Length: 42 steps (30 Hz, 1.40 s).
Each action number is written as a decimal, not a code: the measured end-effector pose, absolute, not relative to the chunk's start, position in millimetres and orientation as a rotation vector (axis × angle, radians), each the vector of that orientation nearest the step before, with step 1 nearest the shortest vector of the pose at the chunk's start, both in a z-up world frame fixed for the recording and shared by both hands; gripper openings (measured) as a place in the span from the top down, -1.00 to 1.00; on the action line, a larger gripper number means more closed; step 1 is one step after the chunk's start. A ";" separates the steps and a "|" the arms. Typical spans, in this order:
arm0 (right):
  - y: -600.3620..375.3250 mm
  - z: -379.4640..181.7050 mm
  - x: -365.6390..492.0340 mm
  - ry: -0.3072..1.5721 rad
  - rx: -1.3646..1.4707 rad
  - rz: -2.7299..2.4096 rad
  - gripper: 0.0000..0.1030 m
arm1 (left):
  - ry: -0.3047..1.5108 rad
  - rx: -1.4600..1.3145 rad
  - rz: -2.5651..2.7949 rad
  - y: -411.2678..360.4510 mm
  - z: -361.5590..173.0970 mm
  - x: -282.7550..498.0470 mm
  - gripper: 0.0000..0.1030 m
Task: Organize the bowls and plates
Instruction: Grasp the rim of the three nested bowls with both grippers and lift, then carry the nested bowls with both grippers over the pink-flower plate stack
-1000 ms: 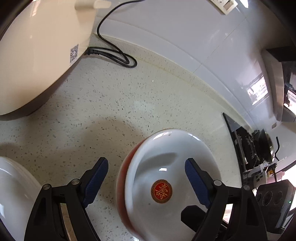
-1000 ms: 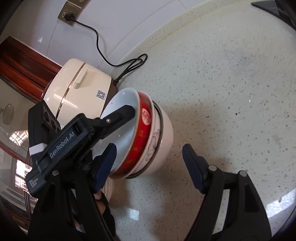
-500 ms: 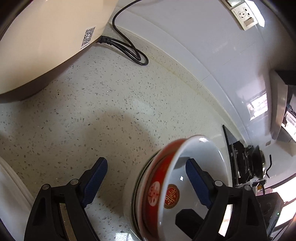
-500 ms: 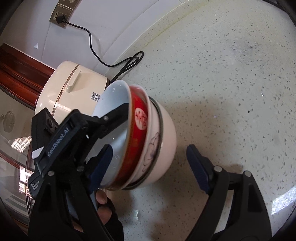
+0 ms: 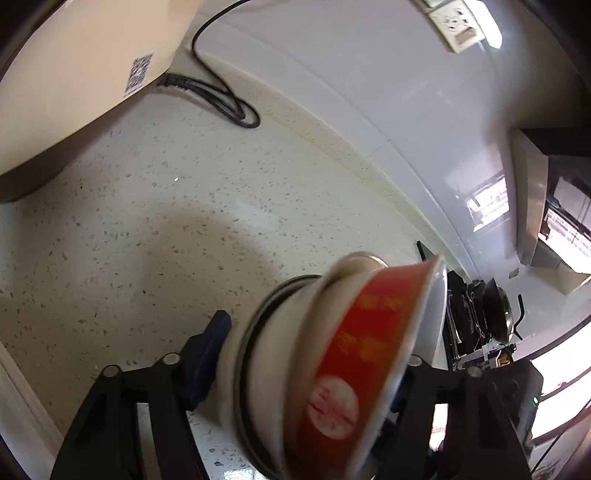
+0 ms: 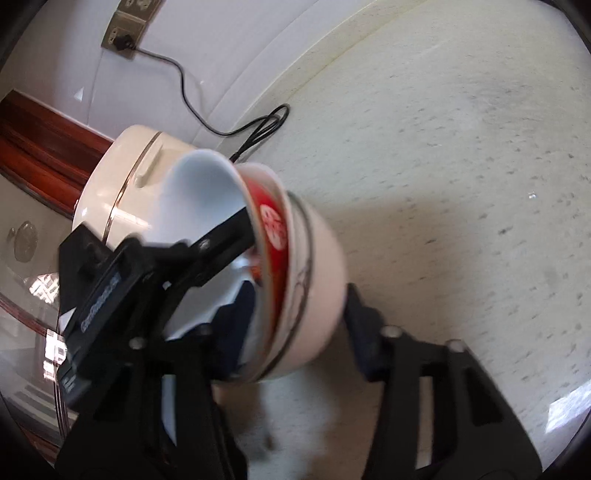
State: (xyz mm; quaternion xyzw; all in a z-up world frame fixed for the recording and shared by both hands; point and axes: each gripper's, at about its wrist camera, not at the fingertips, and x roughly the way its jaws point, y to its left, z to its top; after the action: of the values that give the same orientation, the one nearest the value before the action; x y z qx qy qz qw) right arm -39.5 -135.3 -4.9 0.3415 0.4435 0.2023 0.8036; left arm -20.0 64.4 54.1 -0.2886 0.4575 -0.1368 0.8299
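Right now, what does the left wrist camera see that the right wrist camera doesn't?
Only the left wrist: a stove with dark pots and a white socket. Only the right wrist: the cord's plug in its socket and reddish wood. Both: the stacked bowls, the cream cooker, its black cord and the speckled counter.

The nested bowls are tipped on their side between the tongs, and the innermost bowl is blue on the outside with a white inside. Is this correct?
Not quite. In the right wrist view the nested bowls are tipped on their side between the right tongs, but the innermost bowl is red outside, not blue, with a white round emblem. Its inside is white.
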 end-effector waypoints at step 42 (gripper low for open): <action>-177.7 17.9 -85.1 0.921 0.733 0.356 0.06 | 0.960 -0.523 -0.368 8.6 74.1 -56.9 -0.09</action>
State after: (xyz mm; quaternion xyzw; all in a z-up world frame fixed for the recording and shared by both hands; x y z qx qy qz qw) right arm -85.1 -177.7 17.9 0.3439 0.4319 0.1669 0.8169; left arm -56.9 8.6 74.1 -0.2473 0.4538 -0.1742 0.8382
